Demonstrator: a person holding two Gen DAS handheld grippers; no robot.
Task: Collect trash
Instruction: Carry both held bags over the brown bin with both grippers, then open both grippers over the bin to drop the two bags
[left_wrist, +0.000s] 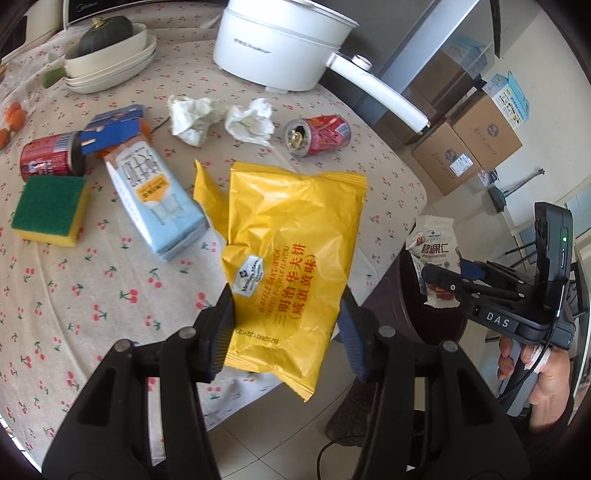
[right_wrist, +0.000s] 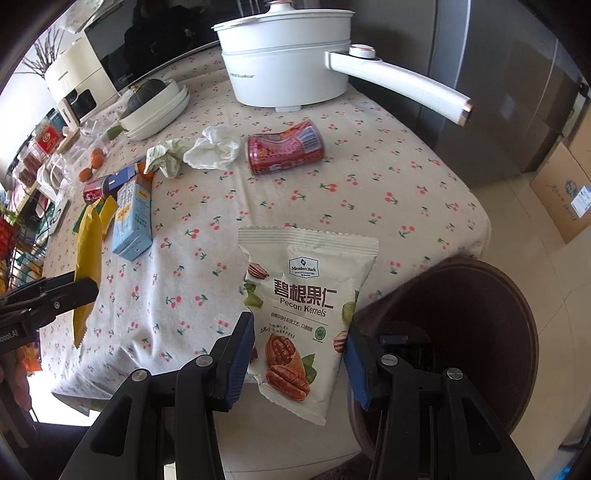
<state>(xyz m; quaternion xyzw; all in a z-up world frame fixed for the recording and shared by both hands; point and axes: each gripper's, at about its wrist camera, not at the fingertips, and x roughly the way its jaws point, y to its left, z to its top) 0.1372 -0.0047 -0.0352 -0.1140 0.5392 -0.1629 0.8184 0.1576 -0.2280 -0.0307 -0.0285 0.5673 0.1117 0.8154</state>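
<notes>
While both tools hover at the near edge of the table (right_wrist: 424, 206), each has a snack bag between its fingers. Nearest in the left wrist view, the left gripper (left_wrist: 286, 325) has its 2 pads at the flanks of the yellow waffle wrapper (left_wrist: 291, 251), which hangs clear of the cloth, so it reads as pinched and lifted. Likewise the right gripper (right_wrist: 299, 356) has clamped the lower part of the white pecan bag (right_wrist: 308, 295), with the dark round bin (right_wrist: 472, 332) just beside and below it (probably where both are headed).

Both bags look thin, crinkly and nearly weightless; the film is slick, so a pinch across a flat stretch near one end should serve better than a grab at a puffed middle.

Farther back on the cloth lie a pale blue carton (left_wrist: 155, 199), a green and yellow sponge (left_wrist: 50, 210) and a red can (left_wrist: 50, 157). Beyond them are 2 crumpled tissues (left_wrist: 221, 120), soft enough to take anywhere, and a dented red can (right_wrist: 284, 147), stiff but liable to roll, best gripped across its body. Farthest stands a white electric pot (right_wrist: 288, 62).
</notes>
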